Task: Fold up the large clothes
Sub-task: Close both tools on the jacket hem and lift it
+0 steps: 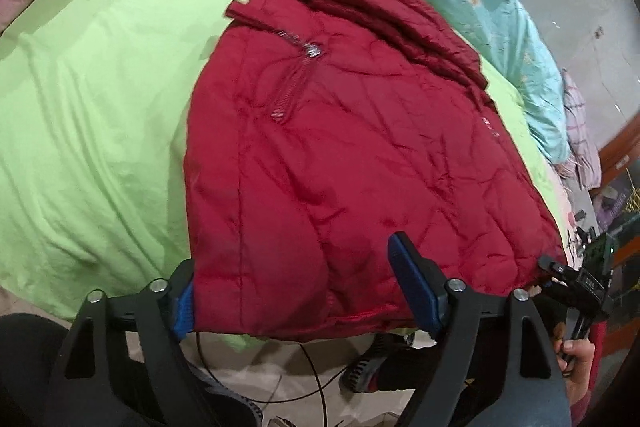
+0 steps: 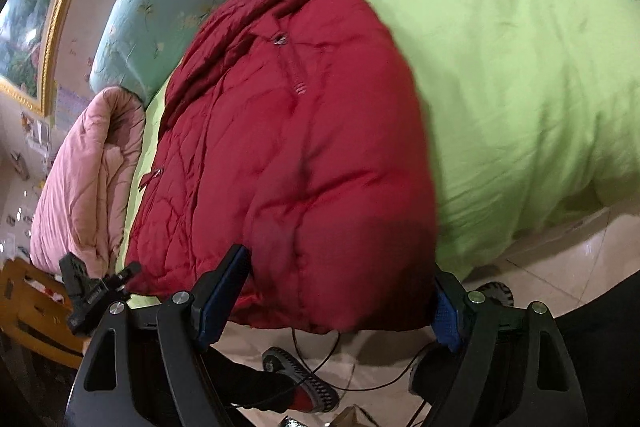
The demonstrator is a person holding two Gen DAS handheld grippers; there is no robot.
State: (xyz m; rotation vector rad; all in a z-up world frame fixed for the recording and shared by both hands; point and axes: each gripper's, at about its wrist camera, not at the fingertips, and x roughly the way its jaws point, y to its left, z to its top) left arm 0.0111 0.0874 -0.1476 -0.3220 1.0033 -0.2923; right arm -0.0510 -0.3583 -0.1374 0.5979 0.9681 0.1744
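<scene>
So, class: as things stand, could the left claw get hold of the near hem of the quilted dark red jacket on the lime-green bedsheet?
Probably yes. The left claw stands open astride the quilted dark red jacket's near hem at the lime-green bedsheet's edge, and nothing lies between.

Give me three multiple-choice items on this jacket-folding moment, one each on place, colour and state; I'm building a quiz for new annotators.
1. Where does the red jacket lie?
A. On the floor
B. On the green bedsheet
C. On a chair

2. What colour are the pads of the left gripper?
A. Blue
B. Yellow
C. White

3. How do the jaws of the right gripper stand?
A. Shut tight with nothing between them
B. Apart, straddling the jacket's near hem
C. Clamped on a pillow

Key: 1 B, green sheet shows around the jacket; 2 A, blue pads show on both fingers; 3 B, the fingers stand wide on either side of the hem.
</scene>
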